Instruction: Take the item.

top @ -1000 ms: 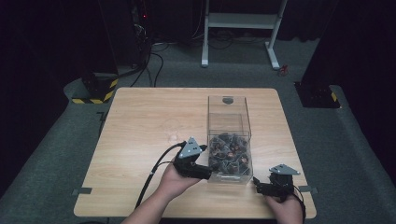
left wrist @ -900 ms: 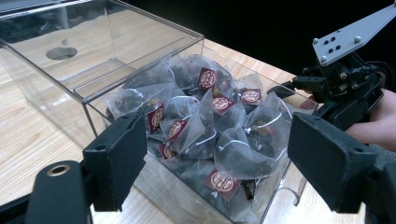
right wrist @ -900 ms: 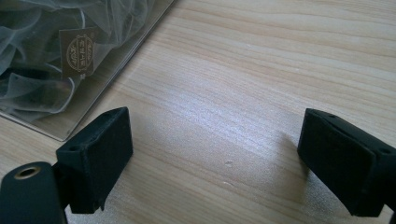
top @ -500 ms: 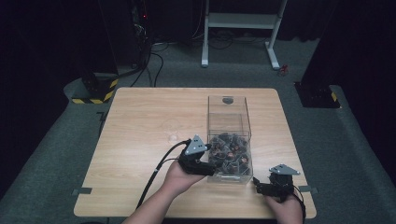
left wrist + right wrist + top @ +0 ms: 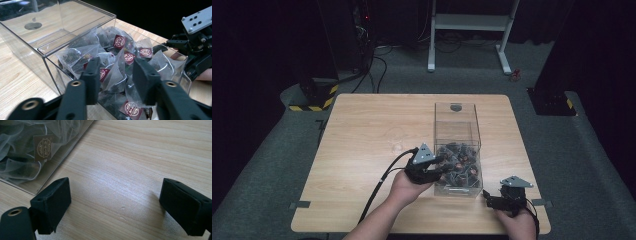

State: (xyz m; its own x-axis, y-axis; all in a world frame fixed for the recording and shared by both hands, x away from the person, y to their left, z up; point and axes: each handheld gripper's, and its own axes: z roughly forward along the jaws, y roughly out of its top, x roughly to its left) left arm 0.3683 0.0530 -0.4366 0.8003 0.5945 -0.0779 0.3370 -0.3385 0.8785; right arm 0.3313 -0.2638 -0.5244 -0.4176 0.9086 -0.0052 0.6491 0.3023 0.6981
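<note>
Left claw [image 5: 115,82] sits over the near end of the clear acrylic box [image 5: 457,120], jaws apart, pointing down into the pile of pyramid tea bags [image 5: 110,62]. One mesh bag lies between the jaws with a gap on each side, so nothing is clamped yet. My read: it's lined up for a pick from the open top, and that bag is the likely target.

The bags are heaped at the claw's end of the box. Beyond the claw the box is mostly bare, with a clear lid panel over it that has a round finger hole [image 5: 33,25]. That explains the near-side approach: it's where the box is uncovered and the stock is.

Right claw [image 5: 115,205] is parked low over the bare wooden counter [image 5: 140,157], jaws wide apart, holding nothing. The box corner lies just off its left jaw. In the left gripper view it shows just past the box's far wall [image 5: 197,47], near but apparently not touching. Probably standing by to steady the box or take a handoff.

Labels: each bag carries a small dark red square tag [image 5: 119,41] with a round pale emblem. One tag seen through the box wall looks gold [image 5: 42,147]. The emblem text is too small to read, so no brand legible.
</note>
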